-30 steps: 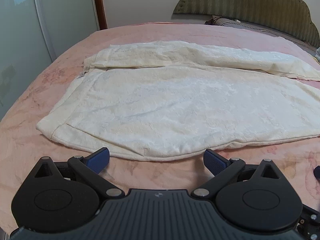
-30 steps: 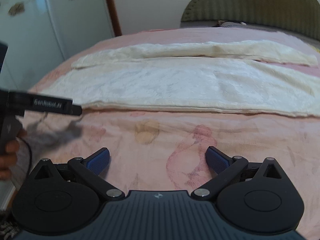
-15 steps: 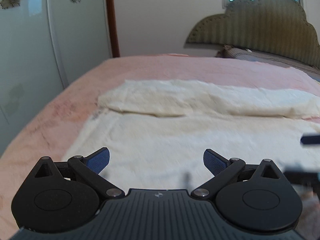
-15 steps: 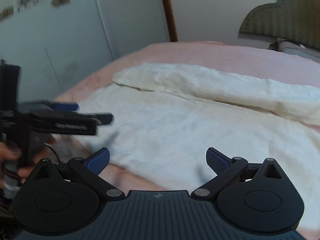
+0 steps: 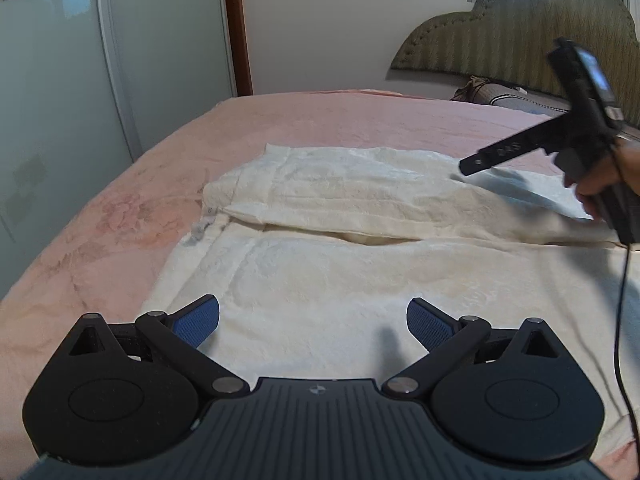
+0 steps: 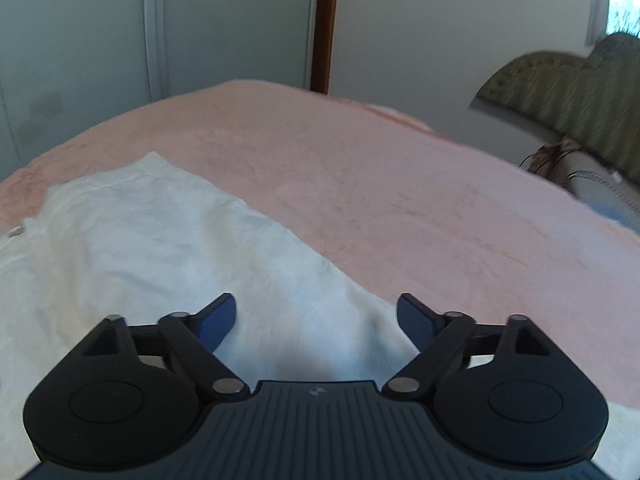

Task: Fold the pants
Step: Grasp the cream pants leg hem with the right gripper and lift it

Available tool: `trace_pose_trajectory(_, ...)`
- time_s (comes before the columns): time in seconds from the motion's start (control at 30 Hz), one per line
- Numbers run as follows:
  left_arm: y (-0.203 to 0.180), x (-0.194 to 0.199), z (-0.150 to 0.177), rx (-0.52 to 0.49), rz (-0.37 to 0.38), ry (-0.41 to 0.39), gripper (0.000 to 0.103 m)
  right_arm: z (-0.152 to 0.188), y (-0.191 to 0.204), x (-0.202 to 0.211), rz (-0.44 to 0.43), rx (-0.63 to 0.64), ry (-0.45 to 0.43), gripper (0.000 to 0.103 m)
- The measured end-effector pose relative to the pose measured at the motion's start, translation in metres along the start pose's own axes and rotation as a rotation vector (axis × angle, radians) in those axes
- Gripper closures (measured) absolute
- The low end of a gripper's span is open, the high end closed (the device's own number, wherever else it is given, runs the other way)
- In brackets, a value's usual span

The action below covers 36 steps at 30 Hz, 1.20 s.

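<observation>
Your left gripper (image 5: 313,320) hangs spread wide over the near leg of the cream, textured fabric pants (image 5: 360,280), nothing between its pads. Your right gripper (image 6: 316,320) is closing above the far leg, still gripping nothing. Both legs lie flat on the pink floral bedspread (image 5: 120,216).

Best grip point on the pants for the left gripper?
Probably the waistband corner at the left end of the pants, where the far leg meets the near one. Come in from the bare bedspread on the left, low: that edge is free and slightly raised there. The left gripper is open, nothing between its jaws.
</observation>
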<state>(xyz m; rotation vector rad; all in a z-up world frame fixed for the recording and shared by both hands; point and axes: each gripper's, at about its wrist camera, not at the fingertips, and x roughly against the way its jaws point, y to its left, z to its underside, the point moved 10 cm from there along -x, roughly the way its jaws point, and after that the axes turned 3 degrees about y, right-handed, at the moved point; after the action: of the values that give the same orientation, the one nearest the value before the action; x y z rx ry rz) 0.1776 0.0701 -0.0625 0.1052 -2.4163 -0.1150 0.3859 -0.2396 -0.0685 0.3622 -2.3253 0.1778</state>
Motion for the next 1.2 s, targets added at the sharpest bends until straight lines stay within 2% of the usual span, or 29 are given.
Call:
trace_pose_trajectory(0.17,0.004,-0.011,-0.013,-0.015,-0.028,-0.010,0.001,-0.016,-0.008,-0.054,-0.136,-0.053,0.048,0.027)
trace_pose_trajectory(0.23,0.004,-0.019,-0.014,-0.009,-0.022,0.014,0.001,-0.019,-0.006,-0.064,-0.182,-0.065,0.051,0.044)
trace_pose_trajectory(0.27,0.004,-0.023,-0.013,-0.002,-0.018,0.026,0.001,-0.022,-0.001,-0.063,-0.210,-0.043,0.047,0.066)
trace_pose_trajectory(0.3,0.005,-0.027,-0.013,0.006,-0.014,0.036,0.001,-0.021,0.003,-0.059,-0.226,-0.026,0.043,0.075)
trace_pose_trajectory(0.4,0.007,-0.037,-0.014,0.046,0.017,0.065,0.001,-0.019,0.016,-0.044,-0.169,0.089,0.005,0.085)
trace_pose_trajectory(0.5,0.012,-0.044,-0.018,0.116,0.080,0.097,0.001,-0.021,0.033,-0.013,-0.060,0.235,-0.086,0.089)
trace_pose_trajectory(0.63,0.036,-0.037,-0.032,0.292,0.176,0.066,0.003,-0.007,0.077,0.053,0.051,0.471,-0.236,0.090)
trace_pose_trajectory(0.77,0.067,-0.020,-0.040,0.571,0.332,-0.035,0.001,0.046,0.130,0.113,0.088,0.708,-0.310,0.091)
trace_pose_trajectory(0.83,0.076,-0.017,-0.039,0.670,0.402,-0.043,0.000,0.081,0.144,0.131,0.078,0.774,-0.314,0.091)
trace_pose_trajectory(0.97,0.069,-0.020,-0.041,0.730,0.517,0.029,0.001,0.137,0.159,0.148,0.054,0.834,-0.290,0.092)
trace_pose_trajectory(1.03,0.063,-0.015,-0.044,0.735,0.547,0.042,0.001,0.155,0.163,0.145,0.042,0.836,-0.259,0.092)
trace_pose_trajectory(1.13,0.063,-0.008,-0.042,0.736,0.493,0.016,0.001,0.161,0.161,0.139,0.026,0.773,-0.251,0.092)
trace_pose_trajectory(1.2,0.067,0.004,-0.038,0.749,0.467,-0.036,0.001,0.159,0.157,0.138,0.018,0.728,-0.265,0.092)
